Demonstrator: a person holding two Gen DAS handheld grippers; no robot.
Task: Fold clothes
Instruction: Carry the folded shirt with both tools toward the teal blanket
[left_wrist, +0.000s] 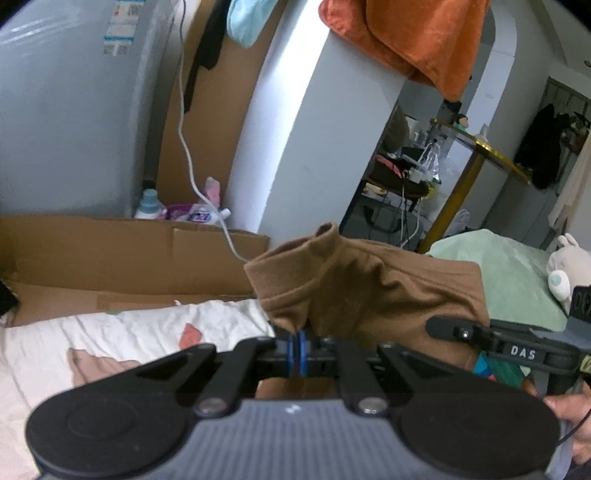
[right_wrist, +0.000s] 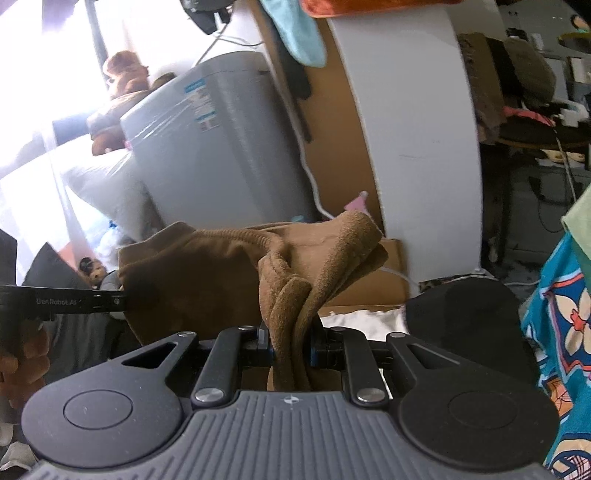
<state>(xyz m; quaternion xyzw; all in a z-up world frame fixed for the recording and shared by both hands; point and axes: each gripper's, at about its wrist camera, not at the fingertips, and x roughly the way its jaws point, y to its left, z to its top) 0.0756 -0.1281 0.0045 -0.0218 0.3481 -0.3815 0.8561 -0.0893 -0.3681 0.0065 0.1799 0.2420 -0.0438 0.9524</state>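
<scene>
Holding brown garment (left_wrist: 369, 291) up off the bed (left_wrist: 129, 332), stretched between both grippers. L gripper (left_wrist: 297, 350) is pinching a thin edge, pads nearly together; R gripper (right_wrist: 291, 347) is clamping a thick bunched fold. Long axis is running left-right between them, cloth sagging just beyond the fingers. Bed lying below and near, so the lay-down is likely going forward and down, both hands equally close.

A grey appliance (left_wrist: 74, 110) stands beside flattened cardboard (left_wrist: 110, 243). An orange towel (left_wrist: 417, 40) drapes over the white pillar (left_wrist: 295, 129); a white cable (left_wrist: 184, 140) hangs near detergent bottles (left_wrist: 184, 212).
</scene>
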